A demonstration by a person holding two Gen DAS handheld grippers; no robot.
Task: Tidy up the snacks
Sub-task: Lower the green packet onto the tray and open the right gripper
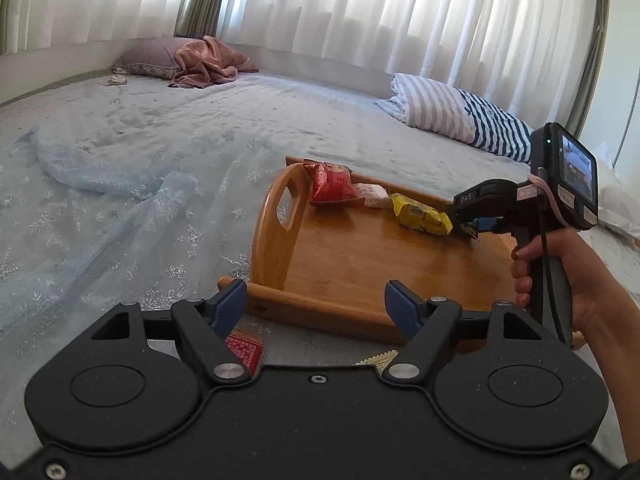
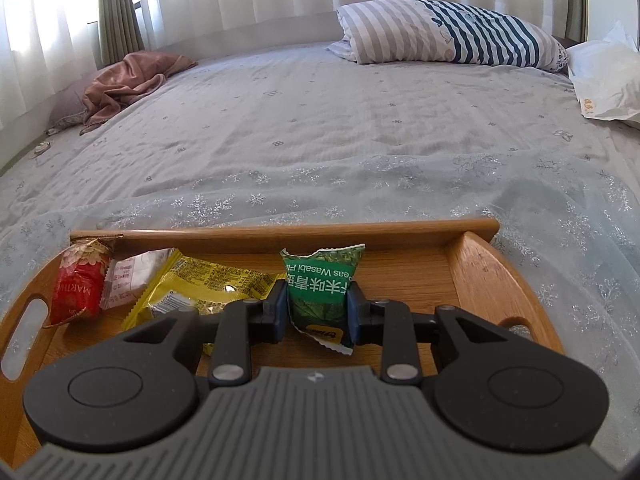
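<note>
Four packets: green wasabi-pea packet [image 2: 322, 292] over the wooden tray [image 2: 472, 276], at 12 o'clock from the right gripper [image 2: 318, 312], whose pads pinch its sides.
Hidden: its lower end crumples behind the claw; a white packet [image 2: 132, 276] lies half under the yellow packet [image 2: 200, 284], red packet [image 2: 80, 280] at 10 o'clock.
Cut off: a red-patterned wrapper [image 1: 244, 350] shows partly beneath the left gripper [image 1: 316, 306], jaws apart, empty.
Open room: bare tray floor at 2 o'clock; bedspread [image 2: 340, 132] beyond the far rim.
</note>
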